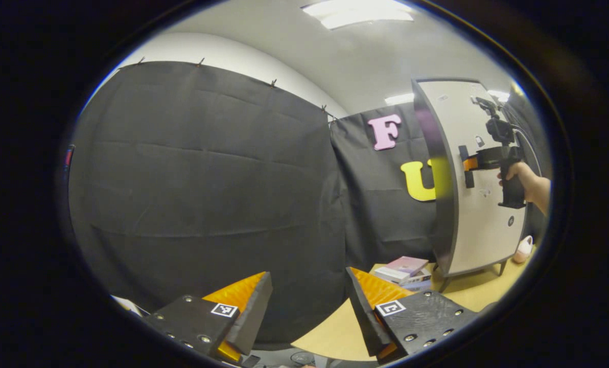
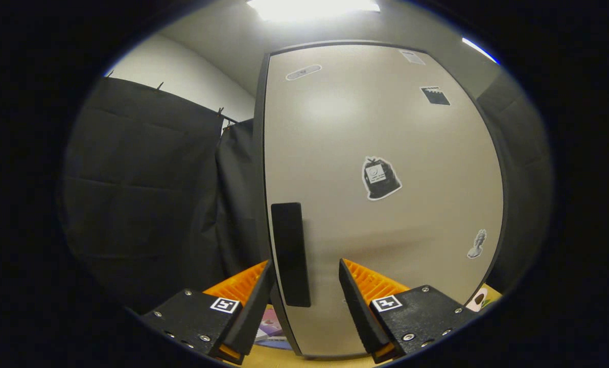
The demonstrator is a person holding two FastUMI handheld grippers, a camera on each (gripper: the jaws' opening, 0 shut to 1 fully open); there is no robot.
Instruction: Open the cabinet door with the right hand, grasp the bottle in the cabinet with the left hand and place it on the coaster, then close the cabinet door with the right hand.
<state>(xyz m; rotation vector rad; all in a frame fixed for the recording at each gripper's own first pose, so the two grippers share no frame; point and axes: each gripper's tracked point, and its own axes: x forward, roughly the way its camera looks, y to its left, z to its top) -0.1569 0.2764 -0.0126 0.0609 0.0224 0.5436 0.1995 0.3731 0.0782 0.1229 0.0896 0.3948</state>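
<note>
Right gripper view: the right hand-held gripper (image 2: 304, 286) stands with its fingers apart, straddling the lower end of the dark vertical handle (image 2: 290, 253) at the left edge of the cabinet door (image 2: 386, 153); neither finger visibly presses on it; the door appears shut, so the bottle, judged to be inside, is hidden. Risk: closing on the handle's very tip may let it slip out as the door swings; a pull off the hinge arc may drag the cabinet on its legs. Left gripper view: the left hand-held gripper (image 1: 309, 301) hangs apart and empty over the bench (image 1: 335, 332), near a stack of books (image 1: 404, 270); farther off, a hand (image 1: 526, 179) holds the other tool at the door; reaching in too early could strike the opening door.
</note>
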